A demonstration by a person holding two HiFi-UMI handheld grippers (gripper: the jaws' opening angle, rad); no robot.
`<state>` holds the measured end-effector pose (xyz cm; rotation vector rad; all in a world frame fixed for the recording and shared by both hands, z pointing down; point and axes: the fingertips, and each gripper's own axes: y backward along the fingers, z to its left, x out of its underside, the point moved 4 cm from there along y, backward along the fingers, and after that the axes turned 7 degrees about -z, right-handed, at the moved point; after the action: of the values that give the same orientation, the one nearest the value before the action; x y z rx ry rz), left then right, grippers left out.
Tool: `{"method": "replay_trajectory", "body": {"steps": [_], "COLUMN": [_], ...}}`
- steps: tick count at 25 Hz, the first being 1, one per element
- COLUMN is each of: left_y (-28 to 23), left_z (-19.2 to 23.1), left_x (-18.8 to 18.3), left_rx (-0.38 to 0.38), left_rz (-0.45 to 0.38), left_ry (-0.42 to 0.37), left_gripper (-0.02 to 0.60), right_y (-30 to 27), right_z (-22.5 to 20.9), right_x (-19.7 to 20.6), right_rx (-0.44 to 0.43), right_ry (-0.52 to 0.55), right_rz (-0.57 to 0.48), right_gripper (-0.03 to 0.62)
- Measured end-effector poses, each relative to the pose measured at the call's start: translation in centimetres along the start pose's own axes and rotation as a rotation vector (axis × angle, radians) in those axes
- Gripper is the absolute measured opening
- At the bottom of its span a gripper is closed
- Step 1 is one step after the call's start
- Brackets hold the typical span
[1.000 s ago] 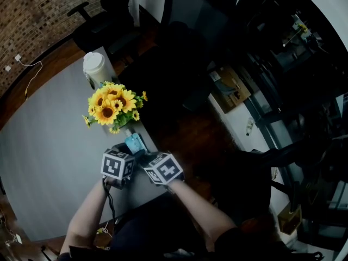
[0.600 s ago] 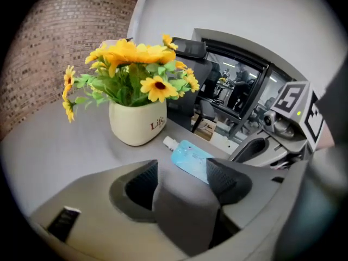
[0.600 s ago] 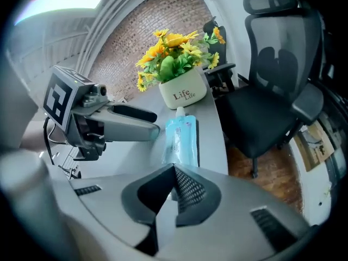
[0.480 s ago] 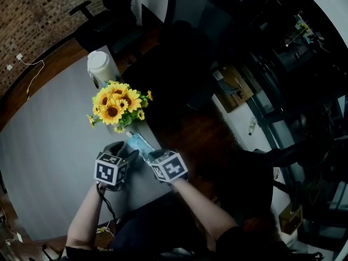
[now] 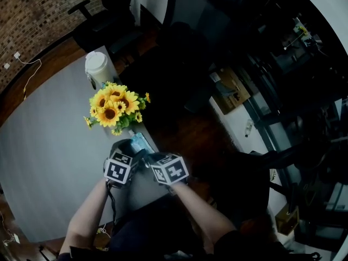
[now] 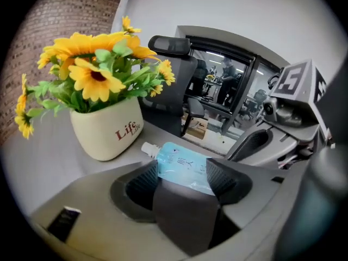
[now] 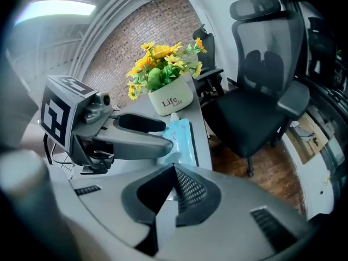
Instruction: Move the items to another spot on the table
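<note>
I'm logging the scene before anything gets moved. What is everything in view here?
sunflower pot: one, cream with yellow flowers, on the table beyond the pouch
pouch: one, light blue with a white spout, near the table's edge
lidded cup: one, white, far table corner
table: one, grey
office chairs: at least two, black, beyond the table
brick wall: one, brown, far left
left tongs: one, grey, closed on the pouch
right tongs: one, grey, jaws together, empty
forearms: two, bare, bottom of the head view
</note>
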<state>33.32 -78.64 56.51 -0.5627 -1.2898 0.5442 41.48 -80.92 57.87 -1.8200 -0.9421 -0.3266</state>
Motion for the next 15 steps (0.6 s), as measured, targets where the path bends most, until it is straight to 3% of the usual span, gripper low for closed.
{"method": "replay_trajectory", "body": {"steps": [3, 5, 6, 9, 12, 15], "left_y": [-0.5, -0.3, -0.1, 1.0, 2.7, 4.5], "left_z": [0.1, 0.2, 0.3, 0.5, 1.0, 1.9], "left_x": [-0.3, -0.5, -0.6, -1.2, -2.0, -2.6], "left_rx": [0.007, 0.01, 0.01, 0.005, -0.011, -0.019], "left_rz": [-0.012, -0.025, -0.037, -0.088, -0.144, -0.207], "left_ry": [-0.022, 0.0, 0.018, 0.063, 0.101, 0.174], "left_gripper": [0.299, 0.298, 0.299, 0.299, 0.299, 0.298], "right_y": [-0.1, 0.1, 0.3, 1.3, 3.0, 5.0], "right_z": [-0.1, -0.2, -0.2, 0.3, 1.3, 2.8], "right_x": [-0.2, -0.4, -0.4, -0.7, -2.0, -5.1], "right_rx": [-0.014, -0.021, -0.03, -0.077, -0.134, -0.234], "right_ry": [-0.019, -0.013, 0.0, 0.016, -0.007, -0.068], "right_rz": [-0.008, -0.021, -0.029, -0.072, -0.166, -0.33], "right_gripper": [-0.02, -0.008, 0.035, 0.035, 0.035, 0.035]}}
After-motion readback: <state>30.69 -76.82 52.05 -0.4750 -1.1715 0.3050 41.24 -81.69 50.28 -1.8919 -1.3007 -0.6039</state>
